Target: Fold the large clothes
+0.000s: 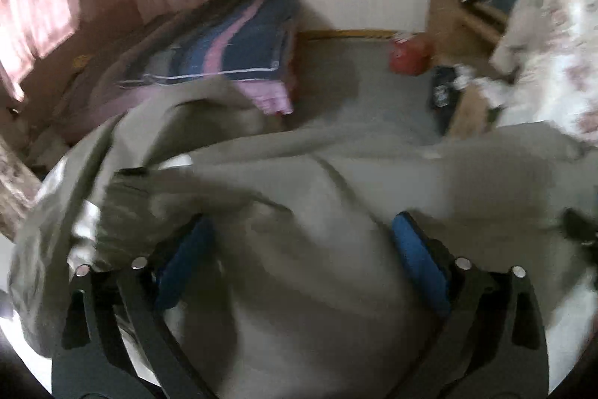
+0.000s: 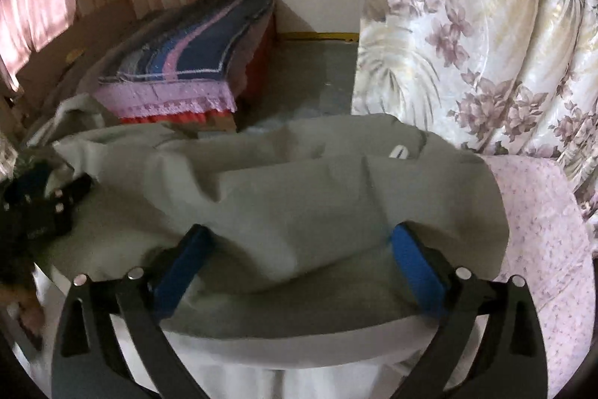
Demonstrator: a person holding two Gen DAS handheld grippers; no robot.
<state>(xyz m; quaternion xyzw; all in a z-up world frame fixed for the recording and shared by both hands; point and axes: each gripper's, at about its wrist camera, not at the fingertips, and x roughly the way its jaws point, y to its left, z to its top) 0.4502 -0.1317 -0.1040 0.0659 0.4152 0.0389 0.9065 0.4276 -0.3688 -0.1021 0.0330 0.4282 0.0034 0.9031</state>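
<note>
Garment (image 2: 299,197) lies bunched between both tools, long axis running 9 to 3 o'clock; left tool (image 1: 299,242) and right tool (image 2: 299,249) gape wide, gripping nothing.

Bedroom corner with bedding and clutter

A striped blue-and-pink mattress (image 2: 194,51) lies at ten o'clock on a lilac lace-trimmed cover (image 2: 168,100); a floral quilt (image 2: 478,36) hangs at two o'clock, pink curtains (image 1: 41,14) glow at far left, and a red container (image 1: 409,57) sits on the grey floor (image 1: 336,81).
</note>
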